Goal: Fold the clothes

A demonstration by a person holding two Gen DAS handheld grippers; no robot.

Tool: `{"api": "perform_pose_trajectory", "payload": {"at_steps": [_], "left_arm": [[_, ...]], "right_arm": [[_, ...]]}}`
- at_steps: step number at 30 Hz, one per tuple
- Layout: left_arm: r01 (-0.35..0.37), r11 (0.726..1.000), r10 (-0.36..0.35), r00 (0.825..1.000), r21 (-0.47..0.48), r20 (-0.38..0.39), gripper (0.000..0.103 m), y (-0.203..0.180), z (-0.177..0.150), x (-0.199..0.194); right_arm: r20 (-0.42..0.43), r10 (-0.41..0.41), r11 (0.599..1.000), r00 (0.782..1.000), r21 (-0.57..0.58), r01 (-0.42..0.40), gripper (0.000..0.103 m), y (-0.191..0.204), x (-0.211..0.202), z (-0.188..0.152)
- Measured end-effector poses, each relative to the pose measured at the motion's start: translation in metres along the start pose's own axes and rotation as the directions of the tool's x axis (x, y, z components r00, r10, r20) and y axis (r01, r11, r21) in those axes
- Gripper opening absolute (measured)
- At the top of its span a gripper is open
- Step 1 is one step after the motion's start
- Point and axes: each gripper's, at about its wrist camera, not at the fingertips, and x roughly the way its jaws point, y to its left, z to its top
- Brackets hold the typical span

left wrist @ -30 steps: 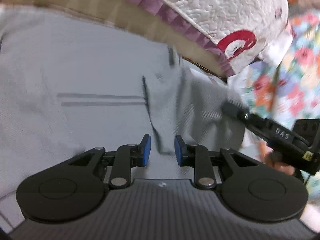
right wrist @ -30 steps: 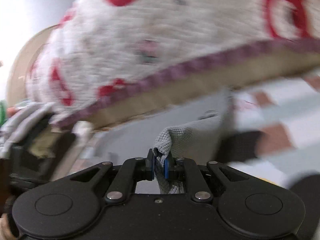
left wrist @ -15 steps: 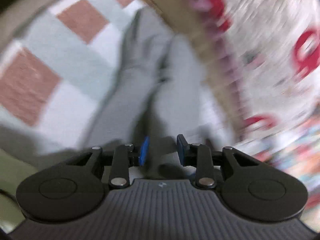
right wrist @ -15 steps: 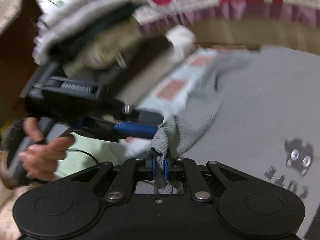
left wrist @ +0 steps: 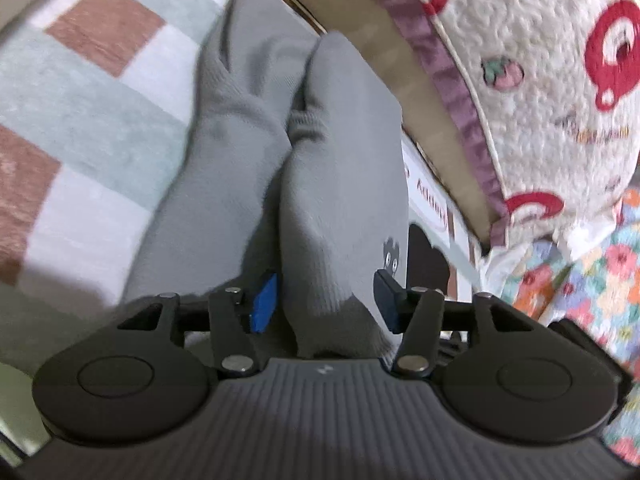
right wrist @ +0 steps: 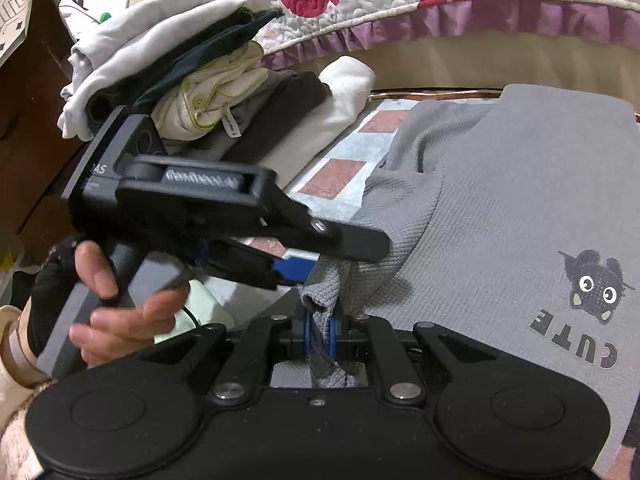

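The right gripper (right wrist: 319,332) is clamped nearly shut on a bunched edge of the grey sweatshirt (right wrist: 520,208). The left gripper (left wrist: 326,300) is opening, a grey fold lying loose between its blue pads (left wrist: 264,304). The sweatshirt lies spread on the checked blanket (left wrist: 80,120), and the person's left hand (right wrist: 120,304) grips the handle beside a stack of folded clothes (right wrist: 192,80).

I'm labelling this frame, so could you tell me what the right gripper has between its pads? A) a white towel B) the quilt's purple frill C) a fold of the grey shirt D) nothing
C: in the right wrist view the right gripper pinches a bunched fold of the grey shirt.
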Motion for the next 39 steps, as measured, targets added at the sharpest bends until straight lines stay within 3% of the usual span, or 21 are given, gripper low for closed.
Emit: {"api": "perform_pose_trajectory", "payload": {"at_steps": [2, 3, 4, 6, 8, 10, 12, 14, 16, 19, 20, 21, 22, 23, 26, 28, 32, 34, 39], "left_arm": [[-0.026, 0.999, 0.027, 1.0, 0.038, -0.013, 0.052, -0.001, -0.003, 0.003], [-0.039, 0.998, 0.04, 0.999, 0.058, -0.019, 0.04, -0.002, -0.004, 0.004], [-0.052, 0.996, 0.054, 0.998, 0.079, -0.024, 0.006, -0.002, -0.005, 0.006], [-0.077, 0.989, 0.081, 0.996, 0.128, -0.029, 0.007, -0.005, -0.008, 0.008], [-0.079, 0.985, 0.084, 0.996, 0.151, -0.031, 0.007, -0.009, -0.01, 0.008], [-0.091, 0.986, 0.096, 0.995, 0.137, -0.03, 0.008, -0.007, -0.01, 0.008], [-0.095, 0.989, 0.101, 0.994, 0.111, -0.041, 0.01, -0.001, -0.009, 0.006], [-0.102, 0.989, 0.107, 0.993, 0.104, -0.052, 0.019, 0.001, -0.01, 0.006], [-0.108, 0.987, 0.116, 0.991, 0.12, -0.061, 0.046, -0.003, -0.012, 0.01], [-0.122, 0.978, 0.132, 0.99, 0.167, -0.051, 0.058, -0.011, -0.017, 0.016], [-0.128, 0.975, 0.137, 0.99, 0.184, -0.04, 0.055, -0.015, -0.018, 0.019], [-0.147, 0.963, 0.156, 0.987, 0.228, -0.024, 0.035, -0.02, -0.02, 0.02], [-0.164, 0.949, 0.174, 0.985, 0.271, -0.012, 0.007, -0.024, -0.02, 0.02], [-0.168, 0.941, 0.177, 0.984, 0.294, -0.002, 0.006, -0.027, -0.02, 0.018], [-0.086, 0.958, 0.073, 0.996, 0.272, 0.057, 0.006, -0.029, -0.016, -0.009], [-0.052, 0.971, 0.024, 0.993, 0.233, 0.119, 0.005, -0.025, -0.013, -0.033], [-0.129, 0.98, 0.109, 0.985, 0.149, 0.135, 0.005, -0.002, -0.007, -0.046], [-0.144, 0.981, 0.13, 0.985, 0.13, 0.111, 0.004, 0.006, -0.004, -0.043], [-0.142, 0.972, 0.12, 0.985, 0.189, 0.125, 0.004, -0.005, -0.005, -0.043]], "right_arm": [[-0.008, -0.012, 1.0, 1.0, -0.013, 0.012, 0.012, 0.004, 0.005, 0.001], [-0.025, -0.025, 0.999, 0.999, -0.036, 0.024, 0.012, 0.006, 0.007, 0.0], [-0.061, -0.045, 0.997, 0.997, -0.066, 0.041, 0.014, 0.007, 0.006, -0.002], [-0.141, -0.091, 0.989, 0.986, -0.129, 0.073, 0.018, 0.009, 0.001, -0.003], [-0.137, -0.05, 0.995, 0.989, -0.088, 0.038, 0.022, 0.002, -0.036, -0.002], [-0.084, -0.006, 0.999, 0.996, -0.048, 0.002, 0.043, -0.005, -0.084, -0.003], [-0.069, -0.096, 0.992, 0.993, -0.091, 0.09, 0.057, -0.008, -0.121, -0.012], [-0.081, -0.212, 0.971, 0.974, -0.132, 0.2, 0.062, -0.011, -0.141, -0.03], [-0.089, -0.282, 0.954, 0.955, -0.128, 0.269, 0.062, -0.017, -0.153, -0.047], [-0.091, -0.25, 0.968, 0.964, -0.025, 0.249, 0.062, -0.029, -0.155, -0.064], [-0.094, -0.229, 0.973, 0.969, -0.034, 0.227, 0.062, -0.028, -0.15, -0.065], [-0.098, -0.213, 0.976, 0.972, -0.064, 0.208, 0.062, -0.024, -0.142, -0.065], [-0.102, -0.212, 0.974, 0.972, -0.097, 0.203, 0.062, -0.021, -0.134, -0.065], [-0.105, -0.216, 0.971, 0.971, -0.129, 0.202, 0.062, -0.018, -0.127, -0.066], [-0.086, -0.231, 0.957, 0.969, -0.197, 0.211, 0.059, -0.015, -0.107, -0.07], [-0.082, -0.2, 0.957, 0.976, -0.23, 0.177, 0.016, -0.012, -0.102, -0.073], [-0.073, -0.134, 0.952, 0.988, -0.286, 0.108, 0.014, 0.0, -0.107, -0.076], [-0.083, -0.155, 0.939, 0.984, -0.321, 0.12, 0.014, 0.004, -0.103, -0.075], [-0.082, -0.194, 0.901, 0.977, -0.409, 0.145, 0.014, 0.018, -0.097, -0.072]]}}
